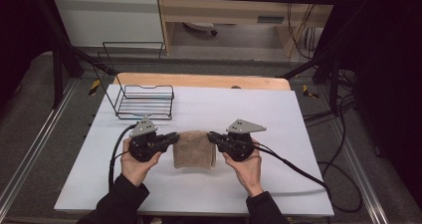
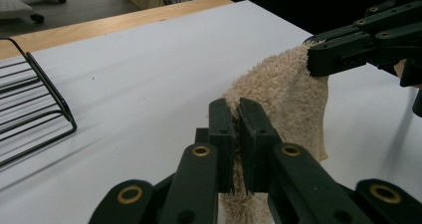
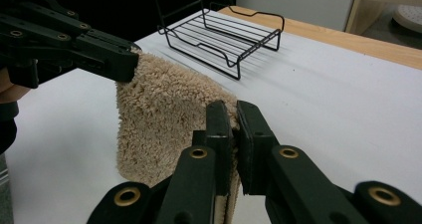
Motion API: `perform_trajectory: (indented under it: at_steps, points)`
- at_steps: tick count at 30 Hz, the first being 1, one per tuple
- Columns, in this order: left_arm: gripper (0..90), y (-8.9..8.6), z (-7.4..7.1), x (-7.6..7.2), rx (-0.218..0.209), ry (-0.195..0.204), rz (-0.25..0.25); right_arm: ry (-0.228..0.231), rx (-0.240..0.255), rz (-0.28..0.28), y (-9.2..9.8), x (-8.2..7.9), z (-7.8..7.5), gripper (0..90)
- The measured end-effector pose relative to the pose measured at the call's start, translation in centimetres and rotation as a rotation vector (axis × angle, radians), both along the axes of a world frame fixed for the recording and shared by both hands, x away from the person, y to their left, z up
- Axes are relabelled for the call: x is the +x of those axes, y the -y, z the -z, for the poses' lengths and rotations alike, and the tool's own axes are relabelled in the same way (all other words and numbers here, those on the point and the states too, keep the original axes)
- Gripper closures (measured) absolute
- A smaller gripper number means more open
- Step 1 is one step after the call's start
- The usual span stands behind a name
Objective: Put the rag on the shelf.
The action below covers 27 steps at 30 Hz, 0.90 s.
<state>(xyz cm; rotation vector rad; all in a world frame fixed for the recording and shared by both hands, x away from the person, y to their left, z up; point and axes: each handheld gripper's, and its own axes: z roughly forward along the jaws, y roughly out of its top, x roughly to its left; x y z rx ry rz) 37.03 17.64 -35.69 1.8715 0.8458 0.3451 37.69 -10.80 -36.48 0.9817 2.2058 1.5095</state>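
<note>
1. The left tool (image 1: 174,137) is clamped on the left top corner of a beige towel (image 1: 194,149), its jaws pressed nearly together with the cloth between them.
2. The right tool (image 1: 211,136) pinches the towel's right top corner the same way.
3. The towel hangs folded between the two tools, near the middle of the white counter (image 1: 278,134); its lower end reaches the counter.
4. A black wire rack (image 1: 145,102) stands on the counter behind the left tool, apart from the towel.
</note>
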Motion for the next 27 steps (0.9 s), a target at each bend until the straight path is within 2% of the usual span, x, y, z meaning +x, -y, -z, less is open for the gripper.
perform_trajectory:
  at_steps: [13,27]
  points:
    - [84.5,-1.1,-1.1,0.0,-0.022,0.024,-0.017,0.043,0.016,0.0,-0.9,-0.1,-1.1,85.3]
    - [84.6,-3.4,-2.3,0.2,-0.052,0.069,-0.066,0.087,0.029,-0.006,-3.3,0.5,-2.7,85.2]
